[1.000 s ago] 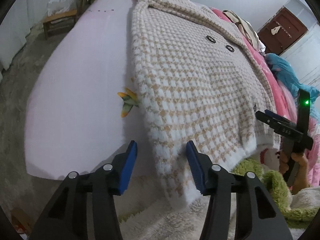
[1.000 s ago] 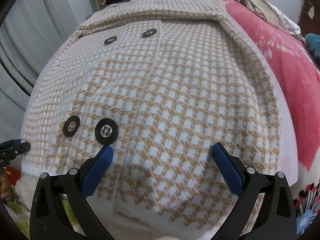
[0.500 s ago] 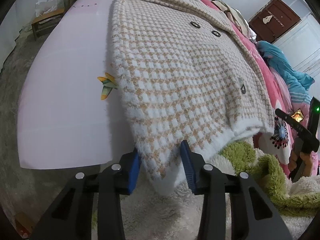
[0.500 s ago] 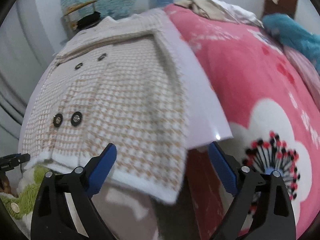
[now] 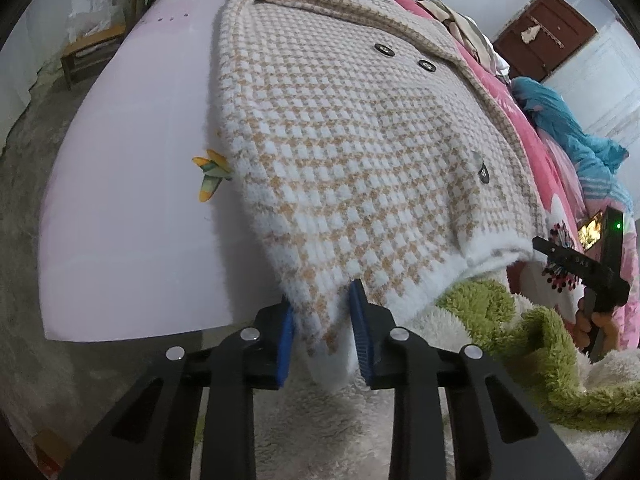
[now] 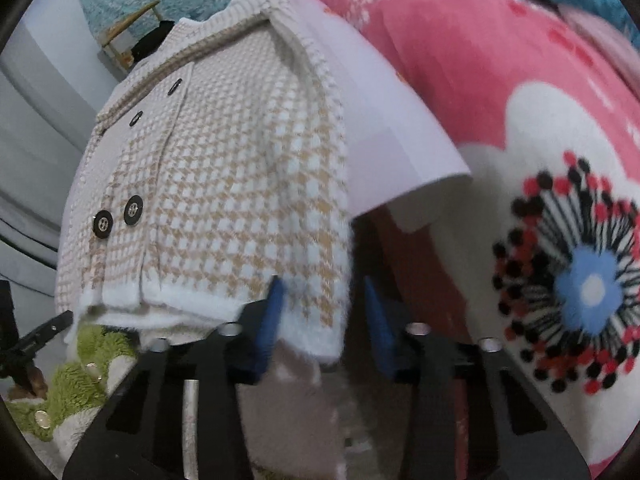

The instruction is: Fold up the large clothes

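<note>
Bedroom, pale pink desk [image 5: 120,220]: both grippers moved to houndstooth knit jacket [image 5: 340,140] hem corners; left gripper [image 5: 322,332] jaws narrowed around corner, right gripper [image 6: 324,316] jaws still apart, straddling opposite corner; lift-and-fold likely next.

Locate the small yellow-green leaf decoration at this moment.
In the left wrist view, the leaf decoration sits on the pink board, touching the left edge of the checked coat, ahead of the left gripper.

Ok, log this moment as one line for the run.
phase: corner grasp | left tool: around cardigan left hem corner | right tool: around right hem corner, jaws apart | cardigan: flat on pink board
</note>
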